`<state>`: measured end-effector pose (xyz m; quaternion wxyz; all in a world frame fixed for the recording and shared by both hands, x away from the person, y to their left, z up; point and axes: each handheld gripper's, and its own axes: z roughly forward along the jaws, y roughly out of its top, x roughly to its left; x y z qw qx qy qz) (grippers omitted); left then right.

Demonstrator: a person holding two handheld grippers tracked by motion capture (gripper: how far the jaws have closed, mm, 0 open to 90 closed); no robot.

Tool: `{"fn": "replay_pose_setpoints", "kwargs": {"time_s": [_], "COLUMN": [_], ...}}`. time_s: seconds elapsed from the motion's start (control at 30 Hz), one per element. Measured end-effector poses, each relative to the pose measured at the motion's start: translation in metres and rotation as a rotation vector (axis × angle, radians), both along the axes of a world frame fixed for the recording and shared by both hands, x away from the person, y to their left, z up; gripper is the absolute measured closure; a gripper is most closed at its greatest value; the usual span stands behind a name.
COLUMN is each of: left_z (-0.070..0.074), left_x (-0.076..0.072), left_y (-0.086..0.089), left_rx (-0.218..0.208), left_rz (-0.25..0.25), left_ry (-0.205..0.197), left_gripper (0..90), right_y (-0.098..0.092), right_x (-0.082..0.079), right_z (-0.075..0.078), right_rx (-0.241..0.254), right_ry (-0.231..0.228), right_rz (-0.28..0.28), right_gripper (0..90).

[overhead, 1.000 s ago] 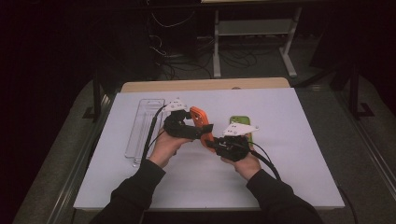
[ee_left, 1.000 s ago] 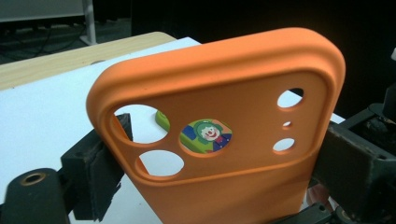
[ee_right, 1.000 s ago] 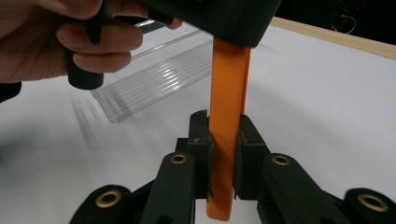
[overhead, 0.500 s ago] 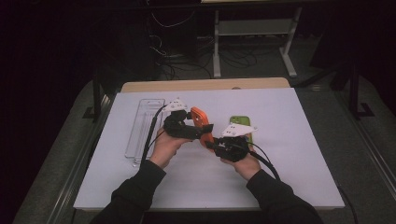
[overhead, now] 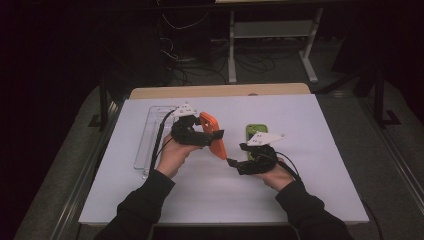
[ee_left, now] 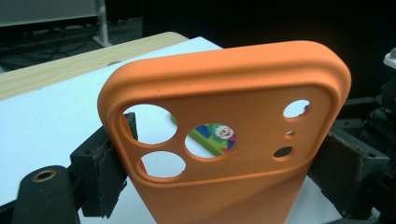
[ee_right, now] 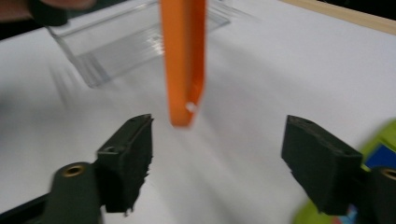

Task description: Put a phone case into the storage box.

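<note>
An orange phone case (overhead: pixel 216 142) is held upright above the white table, with my left gripper (overhead: pixel 210 135) shut on its two long edges. In the left gripper view the case (ee_left: pixel 233 186) shows its camera cut-outs and sits between both pads (ee_left: pixel 105 170); that grip has tightened. My right gripper (overhead: pixel 234 162) sits just right of the case's lower end. Its jaws have just been opening, and its fingers (ee_right: pixel 128 156) stand wide apart. The case's bottom corner (ee_right: pixel 183 70) hangs edge-on just past the tips, untouched. A green phone (overhead: pixel 255 131) lies flat behind the right hand.
A clear plastic tray (overhead: pixel 146 142) lies at the table's left, behind the left hand, and appears again as a clear box (ee_right: pixel 126 39). The white sheet (overhead: pixel 310 190) ends at a wooden strip (overhead: pixel 220 91) at the back. Cables trail from both grippers.
My right gripper has opened and let go of the case's lower end, drawing slightly away from it. The left gripper still holds the case in nearly the same place.
</note>
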<state>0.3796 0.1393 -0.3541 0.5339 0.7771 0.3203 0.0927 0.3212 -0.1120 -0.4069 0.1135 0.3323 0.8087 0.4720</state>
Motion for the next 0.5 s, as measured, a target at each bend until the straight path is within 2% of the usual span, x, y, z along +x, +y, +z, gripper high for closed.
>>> {"fn": "replay_pose_setpoints", "kwargs": {"time_s": [0.1, 0.2, 0.33, 0.5], "left_z": [0.005, 0.009, 0.016, 0.029], "left_x": [0.003, 0.008, 0.015, 0.023], "left_y": [0.004, 0.009, 0.014, 0.02], "left_rx": [0.029, 0.027, 0.041, 0.049], "left_rz": [0.007, 0.022, 0.035, 0.052], "left_ry": [-0.022, -0.025, -0.026, -0.042], "left_gripper": [14.2, 14.2, 14.1, 14.1], "right_y": [-0.012, -0.023, -0.037, -0.052], "right_x": [0.0, -0.002, -0.004, -0.011], "right_z": [0.0, -0.002, -0.005, -0.01], "right_rx": [0.007, -0.015, -0.02, -0.026], "right_ry": [0.008, -0.016, -0.014, -0.016], "right_rz": [-0.013, -0.044, -0.058, -0.078], "right_gripper": [14.0, 10.9, 2.2, 0.3]}}
